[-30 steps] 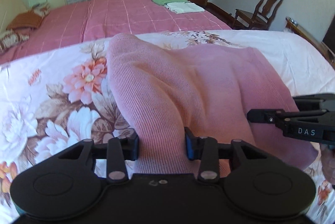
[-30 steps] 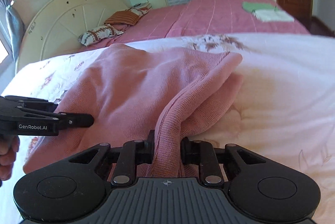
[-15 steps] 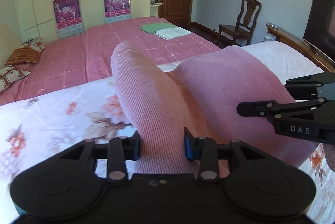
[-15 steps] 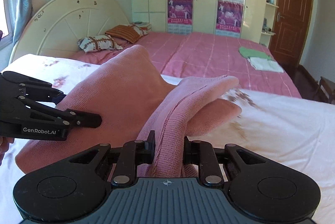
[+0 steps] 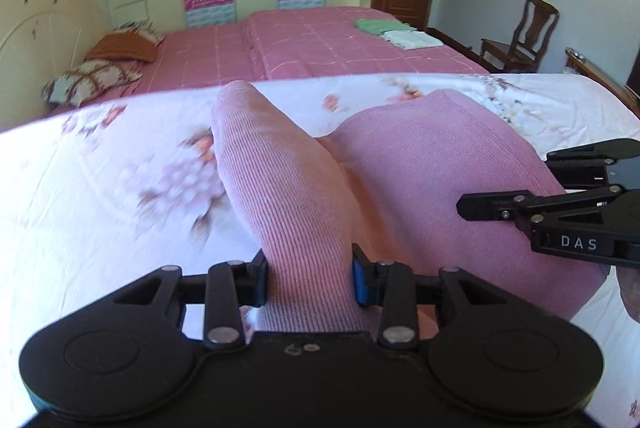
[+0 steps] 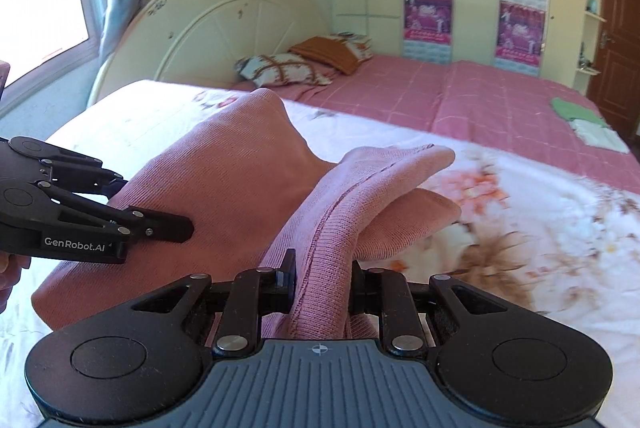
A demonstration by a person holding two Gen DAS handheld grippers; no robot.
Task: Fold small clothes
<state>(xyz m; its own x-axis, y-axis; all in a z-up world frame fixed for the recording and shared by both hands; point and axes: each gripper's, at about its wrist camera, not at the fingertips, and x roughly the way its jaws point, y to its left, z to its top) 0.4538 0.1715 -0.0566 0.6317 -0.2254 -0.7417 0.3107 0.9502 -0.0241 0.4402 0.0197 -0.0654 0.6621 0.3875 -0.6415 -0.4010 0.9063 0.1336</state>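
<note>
Gripping a fold of the pink knitted garment (image 5: 304,212) between the blue pads of the left gripper (image 5: 308,278), jaws partly closed and pressing the cloth from both sides. Lifted off the floral bedspread (image 5: 100,188), with the held fold rising toward 12 o'clock in the left wrist view and the rest of the cloth hanging toward 3 o'clock. Pinching another fold of the same garment (image 6: 328,228), along a stitched seam, in the right gripper (image 6: 322,284), jaws nearly closed with the cloth tight between them. Seen from the right wrist, left gripper (image 6: 176,228) at 9 o'clock, its tips against the cloth; a hand (image 6: 8,276) just visible at the edge behind it. Seen from the left wrist, right gripper (image 5: 472,206) at 3 o'clock, tips touching the garment. Farther away, at 12 o'clock, a pink checked bed (image 5: 312,44) with a green and a white folded cloth (image 5: 400,32) on it, near 1 o'clock. Two pillows (image 6: 304,62) at the cream headboard (image 6: 216,28), around 11 o'clock in the right wrist view.
</note>
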